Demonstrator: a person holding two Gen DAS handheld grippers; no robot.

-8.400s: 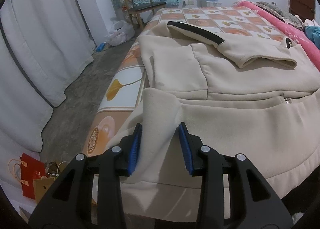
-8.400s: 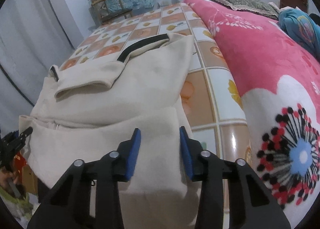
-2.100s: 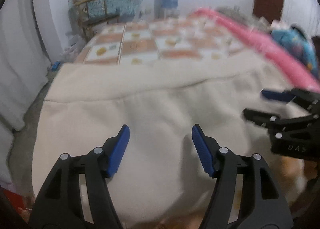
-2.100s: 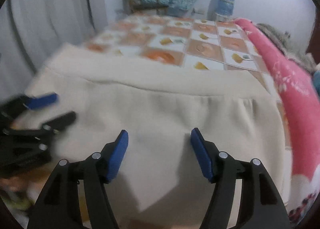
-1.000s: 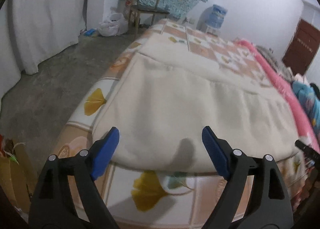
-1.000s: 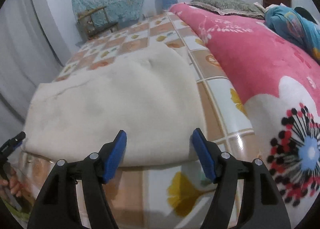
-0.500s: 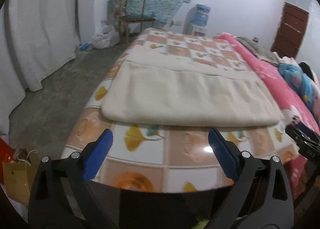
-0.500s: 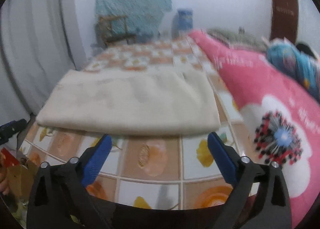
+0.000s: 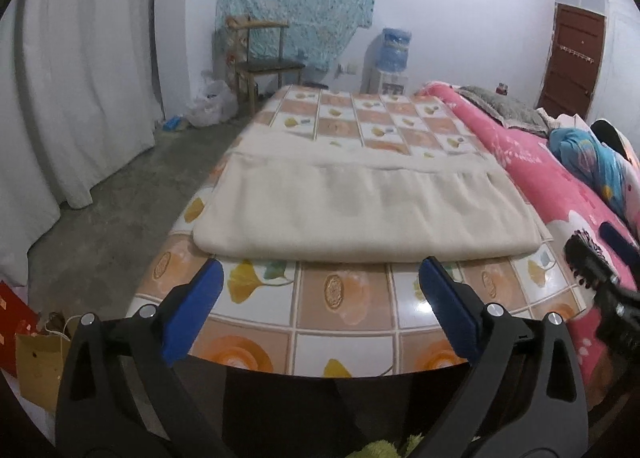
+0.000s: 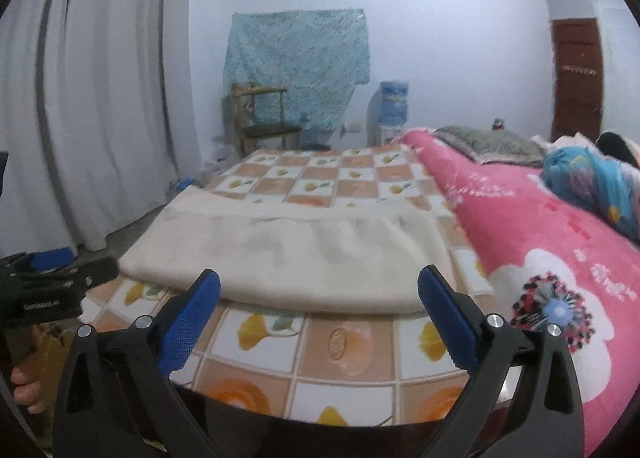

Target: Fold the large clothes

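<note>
A home bedroom: a bed [image 9: 360, 322] under a glossy orange-and-white leaf-print cover, a fluffy pink flowered blanket [image 9: 532, 162] at 2 o'clock, a wooden armchair [image 9: 262, 54] and blue-bottled water dispenser [image 9: 394, 58] at 12, white curtains [image 9: 80, 70] at 9.

1. One folded cream garment [image 9: 360, 214], lying on the bed [image 9: 344, 318].
2. One pink blanket [image 9: 532, 162], beside the garment.
3. One wooden chair [image 9: 264, 62], beyond the bed.
4. One water dispenser [image 9: 394, 54], beyond the bed.
5. Two grippers: left gripper [image 9: 320, 298], right gripper [image 10: 320, 300].

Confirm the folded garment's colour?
Plain cream folded garment, no pattern; clearest in the left wrist view.
</note>
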